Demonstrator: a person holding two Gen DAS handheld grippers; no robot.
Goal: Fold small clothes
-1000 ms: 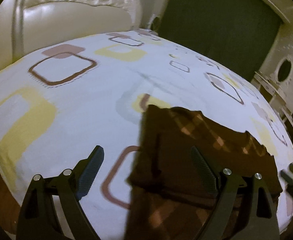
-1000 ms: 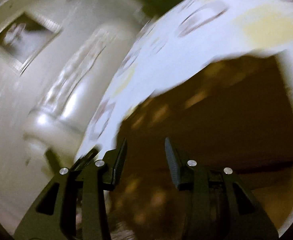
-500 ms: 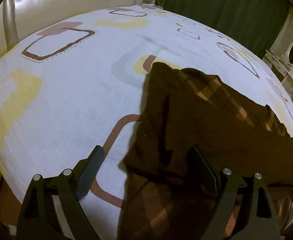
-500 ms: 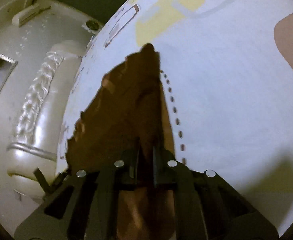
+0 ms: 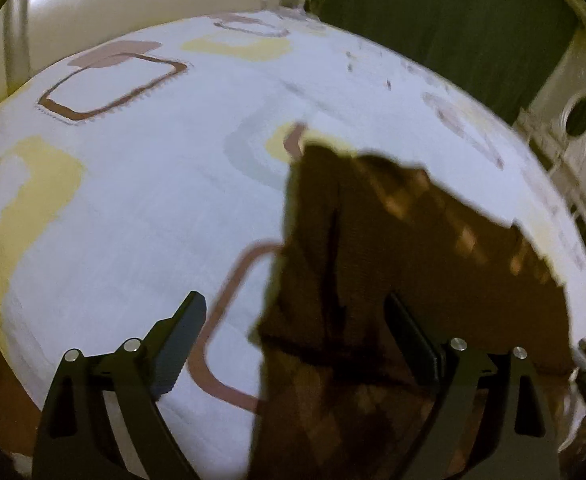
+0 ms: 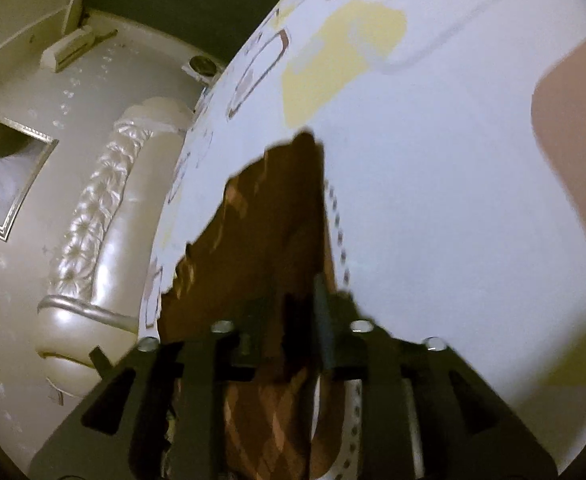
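Brown garment on a patterned bed

The left gripper (image 5: 295, 330) hangs with jaws spread wide and grasps nothing, above the near left edge of the brown garment (image 5: 393, 248) that lies on the bed (image 5: 141, 216) (white sheet, yellow and brown squares); the right gripper (image 6: 293, 320) has just been opening, garment between its blurred fingers

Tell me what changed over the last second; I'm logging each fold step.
The right gripper swung in over the dark brown checked garment, clamped its edge, and its jaws have just been opening again, cloth still between them. The left gripper stayed wide open above the garment, sinking slightly. The patterned white bedsheet is unchanged.
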